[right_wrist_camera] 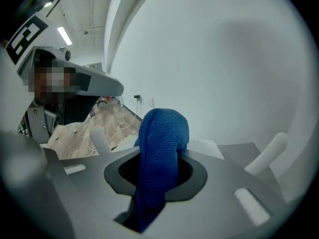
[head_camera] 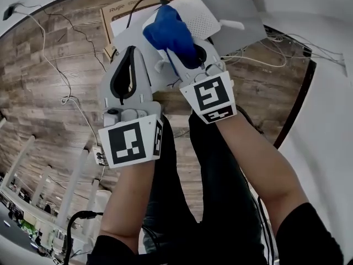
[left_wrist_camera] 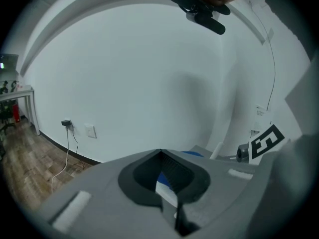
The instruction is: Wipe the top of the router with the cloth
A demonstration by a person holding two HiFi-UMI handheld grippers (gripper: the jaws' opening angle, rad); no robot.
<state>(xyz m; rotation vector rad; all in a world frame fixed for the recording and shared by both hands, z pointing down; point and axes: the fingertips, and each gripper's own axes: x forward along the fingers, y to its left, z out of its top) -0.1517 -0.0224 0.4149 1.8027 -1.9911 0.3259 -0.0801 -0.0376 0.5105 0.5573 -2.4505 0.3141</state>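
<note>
The blue cloth (head_camera: 172, 33) is bunched and hangs over the tip of my right gripper (head_camera: 168, 24), which is shut on it. In the right gripper view the cloth (right_wrist_camera: 160, 153) drapes down through the jaw opening and hides the fingertips. The white router (head_camera: 203, 16) lies just beyond the cloth, with one antenna (head_camera: 231, 24) sticking out to the right. My left gripper (head_camera: 131, 49) is held beside the right one. Its jaws are shut with nothing between them (left_wrist_camera: 159, 153). A router antenna (right_wrist_camera: 266, 153) shows past the right jaws.
A cardboard box (head_camera: 118, 12) with print lies behind the router on a grey surface (head_camera: 242, 7). Loose cables (head_camera: 66, 76) run over the wooden floor. A white wall (head_camera: 331, 120) is at the right. White table legs (head_camera: 71, 192) stand at the lower left.
</note>
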